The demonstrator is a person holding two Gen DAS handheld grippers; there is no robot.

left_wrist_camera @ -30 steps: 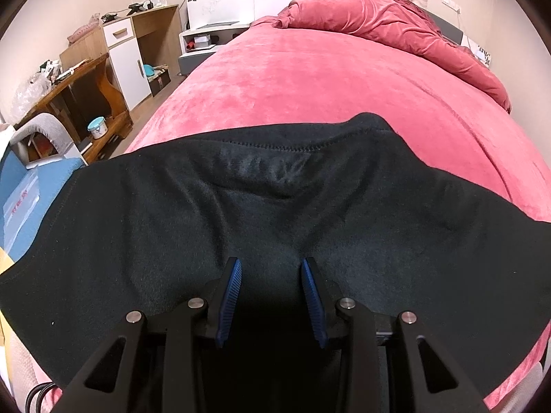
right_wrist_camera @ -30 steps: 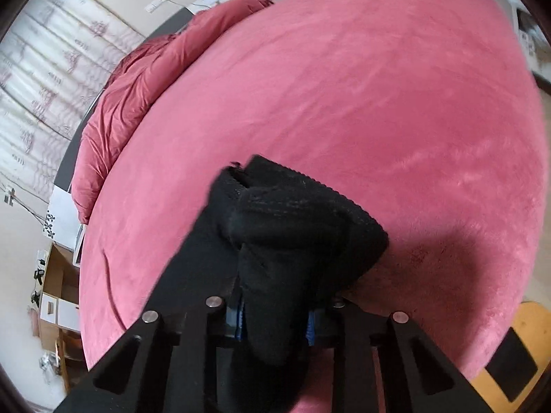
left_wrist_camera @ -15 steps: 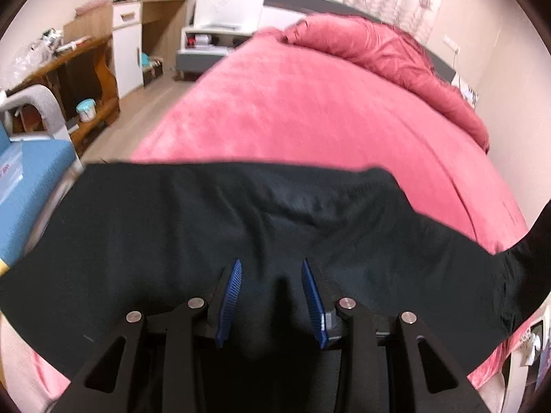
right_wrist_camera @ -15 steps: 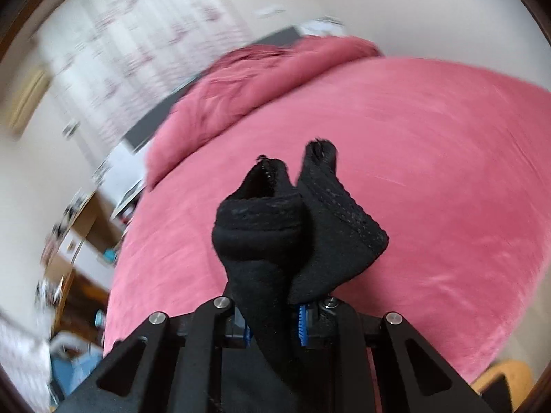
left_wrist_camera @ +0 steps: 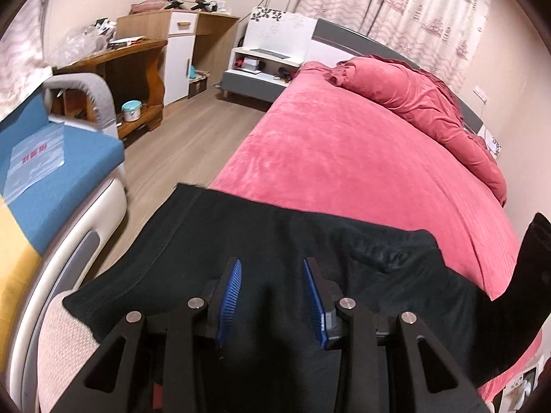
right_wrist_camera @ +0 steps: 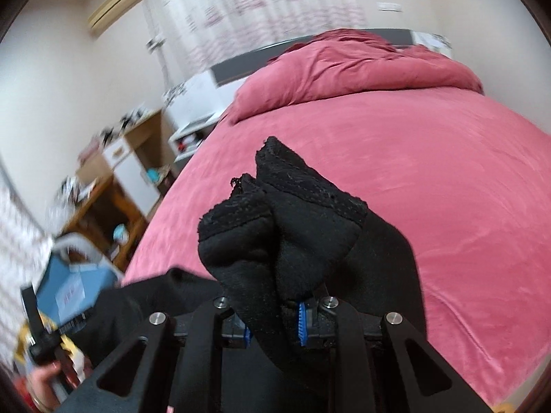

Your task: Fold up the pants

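Black pants [left_wrist_camera: 310, 251] lie stretched across the near end of a pink bed [left_wrist_camera: 344, 158], one end hanging over the left edge. My left gripper [left_wrist_camera: 272, 296] is open just above the black cloth, its blue pads apart with nothing between them. My right gripper [right_wrist_camera: 275, 323] is shut on a bunched end of the pants [right_wrist_camera: 286, 213] and holds it lifted above the bed. That raised end shows at the right edge of the left wrist view [left_wrist_camera: 530, 275].
A rumpled pink duvet [left_wrist_camera: 423, 96] lies at the head of the bed. A blue and white sofa [left_wrist_camera: 51, 172] stands close on the left. Wooden desk and cabinet [left_wrist_camera: 144, 51], a white nightstand [left_wrist_camera: 261, 65] and wood floor [left_wrist_camera: 172, 130] lie beyond.
My right gripper has lifted the bunched pant end up and tilted toward the head of the bed. My left gripper has drawn back and leftward; the pants now reach less far up the bed.
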